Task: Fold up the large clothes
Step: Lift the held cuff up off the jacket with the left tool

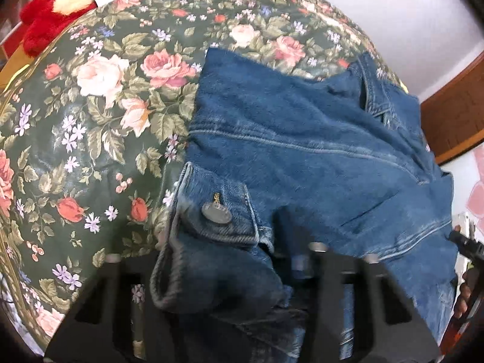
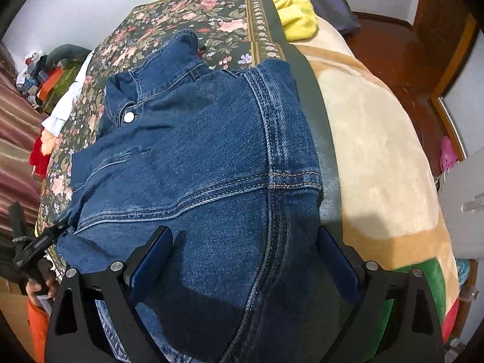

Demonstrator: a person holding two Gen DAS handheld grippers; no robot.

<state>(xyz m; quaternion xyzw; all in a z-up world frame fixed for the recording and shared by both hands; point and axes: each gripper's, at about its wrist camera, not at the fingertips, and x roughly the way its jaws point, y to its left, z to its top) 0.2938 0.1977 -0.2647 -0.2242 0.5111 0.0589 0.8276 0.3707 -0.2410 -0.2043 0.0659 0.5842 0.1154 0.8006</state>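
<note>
A blue denim jacket (image 1: 302,151) lies partly folded on a floral bedspread (image 1: 90,106). My left gripper (image 1: 242,272) is shut on the jacket's buttoned cuff (image 1: 217,214) and the bunched denim at its near edge. In the right wrist view the jacket (image 2: 196,166) lies back up, with its collar and a metal button (image 2: 129,117) at the far left. My right gripper (image 2: 245,260) is open, its blue pads (image 2: 154,257) spread wide over the jacket's near part, with nothing gripped. The left gripper (image 2: 45,239) shows at the jacket's left edge.
A red plush toy (image 1: 51,15) and white cloth lie at the far end of the bed. A beige blanket (image 2: 378,151) covers the bed's right side, with a yellow cloth (image 2: 298,15) and a dark pillow beyond. A wooden frame (image 2: 423,75) and clutter (image 2: 39,75) flank the bed.
</note>
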